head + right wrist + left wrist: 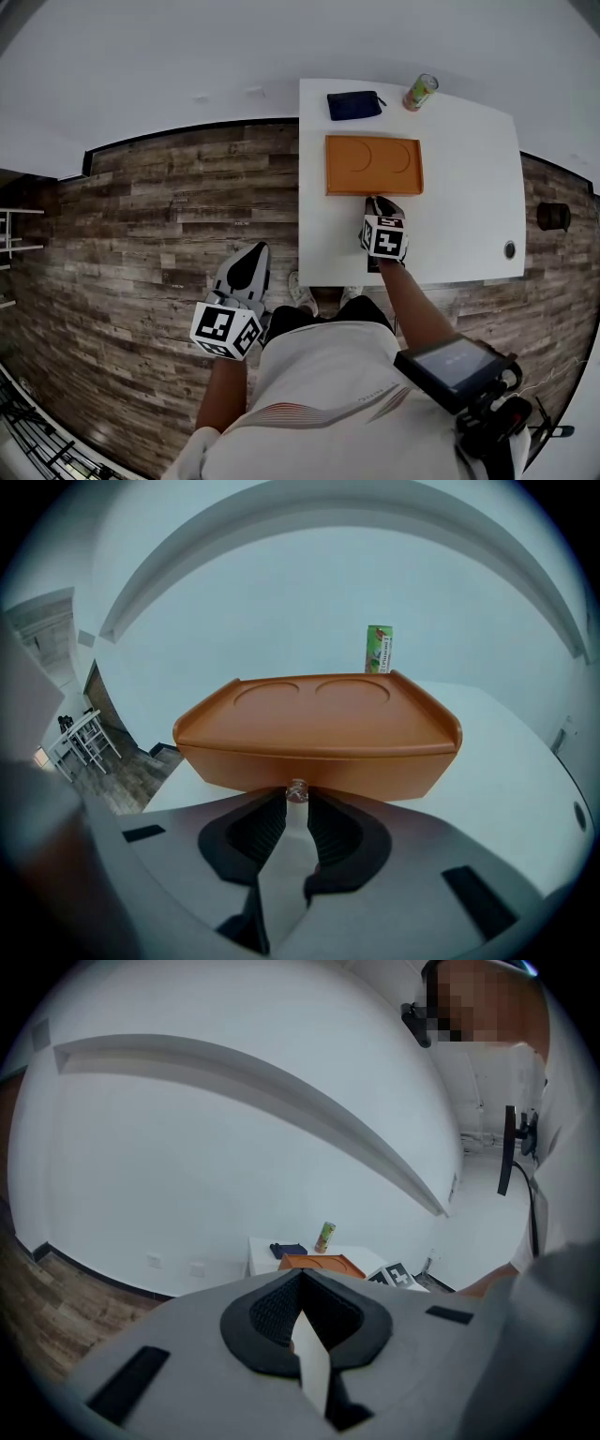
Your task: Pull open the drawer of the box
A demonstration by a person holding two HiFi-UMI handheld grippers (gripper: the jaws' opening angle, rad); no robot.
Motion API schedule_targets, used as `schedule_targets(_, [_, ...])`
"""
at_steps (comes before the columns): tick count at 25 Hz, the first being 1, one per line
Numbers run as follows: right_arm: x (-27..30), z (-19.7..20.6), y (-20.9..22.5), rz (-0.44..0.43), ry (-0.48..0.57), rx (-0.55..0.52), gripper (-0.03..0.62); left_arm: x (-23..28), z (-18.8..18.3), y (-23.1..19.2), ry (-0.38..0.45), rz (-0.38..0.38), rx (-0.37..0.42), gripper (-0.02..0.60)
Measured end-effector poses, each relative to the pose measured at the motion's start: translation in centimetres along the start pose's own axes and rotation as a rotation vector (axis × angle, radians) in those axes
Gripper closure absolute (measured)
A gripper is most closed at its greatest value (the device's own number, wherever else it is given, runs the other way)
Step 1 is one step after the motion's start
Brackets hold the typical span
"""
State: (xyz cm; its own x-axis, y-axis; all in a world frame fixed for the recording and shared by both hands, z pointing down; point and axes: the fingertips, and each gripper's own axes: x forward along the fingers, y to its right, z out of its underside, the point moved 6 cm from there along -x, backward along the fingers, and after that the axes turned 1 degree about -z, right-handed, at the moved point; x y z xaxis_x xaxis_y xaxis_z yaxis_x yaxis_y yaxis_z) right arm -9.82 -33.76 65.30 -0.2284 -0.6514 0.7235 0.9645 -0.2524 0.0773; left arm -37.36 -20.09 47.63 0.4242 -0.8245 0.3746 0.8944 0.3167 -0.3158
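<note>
An orange box (pixel 373 165) with two round recesses in its top sits on the white table (pixel 469 187). In the right gripper view its front face (pixel 319 766) fills the middle, with a small clear knob (pixel 297 789) at its lower edge. My right gripper (pixel 297 797) is at that knob, and its jaws are closed on it at their tips. In the head view the right gripper (pixel 375 200) touches the box's near side. My left gripper (pixel 251 251) hangs over the wooden floor, left of the table, shut and empty; its own view shows the jaws (pixel 300 1277) meeting.
A green can (pixel 420 92) and a dark blue pouch (pixel 354 104) stand behind the box at the table's far edge. A cable hole (pixel 510 249) is near the table's front right corner. A black object (pixel 553 217) lies on the floor to the right.
</note>
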Motion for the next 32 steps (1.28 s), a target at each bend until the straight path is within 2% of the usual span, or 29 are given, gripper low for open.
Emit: schedule_targets(32, [-7.2, 8.6, -2.2, -0.008, -0.049, -0.002, 0.516, -0.5, 1.3, 3.0, -0.032, 0.095, 0.031, 0.571])
